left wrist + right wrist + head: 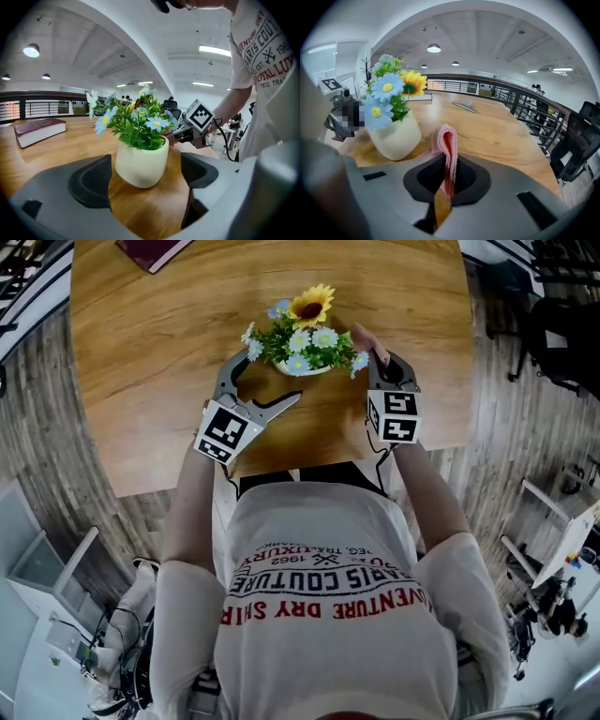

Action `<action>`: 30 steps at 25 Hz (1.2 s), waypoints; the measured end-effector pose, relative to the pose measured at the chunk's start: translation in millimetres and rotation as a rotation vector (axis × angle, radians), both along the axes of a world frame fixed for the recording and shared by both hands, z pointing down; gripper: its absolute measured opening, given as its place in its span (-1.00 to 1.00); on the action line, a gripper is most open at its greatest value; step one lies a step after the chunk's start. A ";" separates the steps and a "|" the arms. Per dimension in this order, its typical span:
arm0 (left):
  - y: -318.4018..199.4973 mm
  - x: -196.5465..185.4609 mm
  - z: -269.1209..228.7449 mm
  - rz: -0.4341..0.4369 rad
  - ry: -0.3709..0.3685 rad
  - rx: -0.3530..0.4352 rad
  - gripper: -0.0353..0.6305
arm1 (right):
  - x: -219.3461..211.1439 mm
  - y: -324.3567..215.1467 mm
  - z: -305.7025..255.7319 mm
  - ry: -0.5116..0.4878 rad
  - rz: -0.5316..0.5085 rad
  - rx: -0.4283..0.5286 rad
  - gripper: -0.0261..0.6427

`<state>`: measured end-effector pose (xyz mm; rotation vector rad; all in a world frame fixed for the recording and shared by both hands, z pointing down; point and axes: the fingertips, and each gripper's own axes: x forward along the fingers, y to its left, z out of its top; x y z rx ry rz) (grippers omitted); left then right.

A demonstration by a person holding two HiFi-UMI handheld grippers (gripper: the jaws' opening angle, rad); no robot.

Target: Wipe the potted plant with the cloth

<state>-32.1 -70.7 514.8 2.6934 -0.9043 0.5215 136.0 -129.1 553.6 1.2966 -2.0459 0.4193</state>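
A cream pot (pixel 302 368) of artificial daisies and a sunflower (pixel 311 306) stands on the wooden table (pixel 141 362). My left gripper (pixel 272 379) is open at the pot's left. In the left gripper view the pot (pixel 141 161) sits between the spread jaws, just ahead of the pads (pixel 91 180), with gaps on both sides. My right gripper (pixel 382 364) is at the pot's right, shut on a folded pink cloth (pixel 447 154). In the right gripper view the cloth sticks up from the jaws next to the pot (pixel 393 136).
A dark red book (pixel 150 251) lies at the table's far left, seen again as the book (pixel 40 130) in the left gripper view. A flat grey item (pixel 464 107) lies further along the table. The near table edge (pixel 281 474) is close to the person. Chairs (pixel 562 334) stand to the right.
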 end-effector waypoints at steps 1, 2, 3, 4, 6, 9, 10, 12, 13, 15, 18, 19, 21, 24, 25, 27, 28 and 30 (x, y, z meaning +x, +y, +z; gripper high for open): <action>-5.5 2.4 2.5 0.019 -0.004 0.002 0.49 | -1.1 -5.1 0.8 -0.003 -0.013 0.002 -0.81; -10.9 5.0 4.9 0.040 -0.012 0.005 0.52 | -2.2 -9.9 1.5 -0.005 -0.025 0.005 -0.81; -15.7 7.8 6.9 0.063 -0.022 0.011 0.55 | -3.1 -14.2 1.9 -0.005 -0.034 0.007 -0.81; -18.9 11.1 8.3 0.088 -0.030 0.018 0.58 | -3.5 -17.2 2.4 -0.004 -0.041 0.008 -0.81; -21.3 18.1 9.8 0.136 -0.035 0.031 0.63 | -3.9 -19.3 4.7 -0.002 -0.051 0.000 -0.81; -28.4 24.5 8.1 0.180 -0.032 0.066 0.67 | -7.9 -25.2 7.4 -0.017 -0.067 -0.011 -0.81; -31.3 25.3 7.9 0.184 -0.034 0.077 0.67 | -9.2 -27.4 8.3 -0.023 -0.069 -0.015 -0.81; -34.9 27.6 8.8 0.196 -0.041 0.092 0.67 | -10.6 -30.3 10.5 -0.032 -0.071 -0.022 -0.81; -35.5 30.0 9.6 0.209 -0.040 0.096 0.67 | -11.0 -31.5 11.4 -0.035 -0.071 -0.026 -0.81; -36.0 36.0 10.9 0.245 -0.036 0.097 0.67 | -11.7 -34.6 12.0 -0.040 -0.070 -0.027 -0.81; -36.9 43.8 10.8 0.310 -0.038 0.101 0.67 | -12.5 -38.7 12.1 -0.047 -0.070 -0.027 -0.81; -36.6 45.8 10.9 0.330 -0.040 0.101 0.67 | -12.7 -38.9 12.3 -0.048 -0.071 -0.029 -0.81; -35.1 49.1 12.1 0.366 -0.039 0.092 0.67 | -12.9 -38.3 12.8 -0.050 -0.072 -0.033 -0.81; -34.2 52.7 14.6 0.396 -0.026 0.073 0.67 | -14.6 -38.0 13.8 -0.053 -0.072 -0.032 -0.81; -34.6 53.2 14.9 0.399 -0.023 0.070 0.67 | -15.2 -37.8 14.5 -0.053 -0.071 -0.033 -0.81; -35.3 53.0 14.9 0.404 -0.021 0.068 0.67 | -16.1 -37.5 16.0 -0.052 -0.069 -0.036 -0.81; -35.3 52.6 14.6 0.405 -0.022 0.069 0.67 | -16.6 -37.2 16.3 -0.052 -0.068 -0.037 -0.81; -34.3 51.4 13.2 0.398 -0.024 0.072 0.67 | -18.2 -35.7 15.8 -0.052 -0.068 -0.035 -0.81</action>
